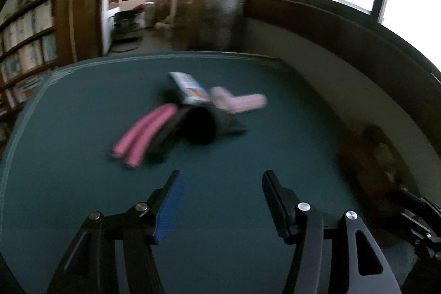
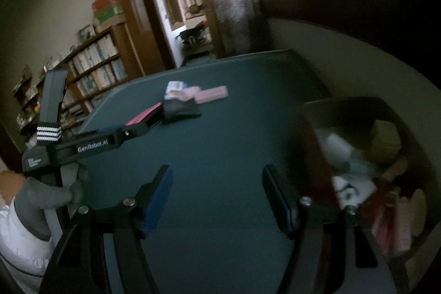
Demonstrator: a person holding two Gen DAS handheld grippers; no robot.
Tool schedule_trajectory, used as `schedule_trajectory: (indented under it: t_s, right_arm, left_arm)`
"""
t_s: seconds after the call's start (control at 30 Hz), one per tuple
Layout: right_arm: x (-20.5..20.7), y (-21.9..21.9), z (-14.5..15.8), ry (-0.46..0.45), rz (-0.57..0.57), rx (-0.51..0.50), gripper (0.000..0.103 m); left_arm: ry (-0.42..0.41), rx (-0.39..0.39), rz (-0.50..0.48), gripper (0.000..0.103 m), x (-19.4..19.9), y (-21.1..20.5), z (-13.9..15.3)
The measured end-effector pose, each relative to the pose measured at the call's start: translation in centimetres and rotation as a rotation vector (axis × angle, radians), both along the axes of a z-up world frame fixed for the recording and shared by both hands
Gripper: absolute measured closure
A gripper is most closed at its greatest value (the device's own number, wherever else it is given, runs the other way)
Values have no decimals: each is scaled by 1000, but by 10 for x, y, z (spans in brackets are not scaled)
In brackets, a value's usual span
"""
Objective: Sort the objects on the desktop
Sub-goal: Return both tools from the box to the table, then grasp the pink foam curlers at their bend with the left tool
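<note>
A small heap of objects lies mid-table on the dark green mat [image 1: 82, 197]: two pink tubes [image 1: 143, 135], a black object [image 1: 199, 126], a white and blue packet [image 1: 190, 87] and a pale pink box [image 1: 242, 101]. My left gripper [image 1: 222, 178] is open and empty, a little short of the heap. My right gripper [image 2: 216, 172] is open and empty over the mat, farther from the heap [image 2: 182, 101]. The left gripper's body [image 2: 93, 145] shows at the left of the right wrist view.
A dark wooden box [image 2: 366, 156] holding white and pink items stands at the table's right edge by the wall; it also shows in the left wrist view [image 1: 372, 156]. Bookshelves [image 2: 91, 68] and a doorway lie beyond the table's far edge.
</note>
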State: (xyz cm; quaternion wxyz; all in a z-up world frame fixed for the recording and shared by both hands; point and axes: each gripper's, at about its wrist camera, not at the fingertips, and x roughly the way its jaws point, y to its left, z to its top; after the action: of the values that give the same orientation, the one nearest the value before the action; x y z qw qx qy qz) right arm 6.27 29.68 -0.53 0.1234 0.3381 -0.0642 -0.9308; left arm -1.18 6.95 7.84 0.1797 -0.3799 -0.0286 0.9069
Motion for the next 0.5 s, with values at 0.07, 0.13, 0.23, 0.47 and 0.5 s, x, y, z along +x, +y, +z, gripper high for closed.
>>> schedule_trajectory:
  t_s: [0.07,0.13,0.23,0.47,0.5]
  right_arm:
    - [-5,-9,-3,-12,14,2,32]
    - [-10,-17,-7,-27,28,3,32]
    - [-17,-27,-13,-49,43,5,32]
    - [-26,-43,-21,-81,70,17,32]
    - [-27,-44,-22,-83,71,19,32]
  left_arm:
    - [-7,-8,32,42,-6,-18,-4]
    - [-14,-22,65,42,-12,-35,-9]
    - [-27,-44,105,42,-25,-54,-16]
    - [-53,-92,138,42,-56,-71,-32]
    - [-54,-100,138,42,-60,-71,-34]
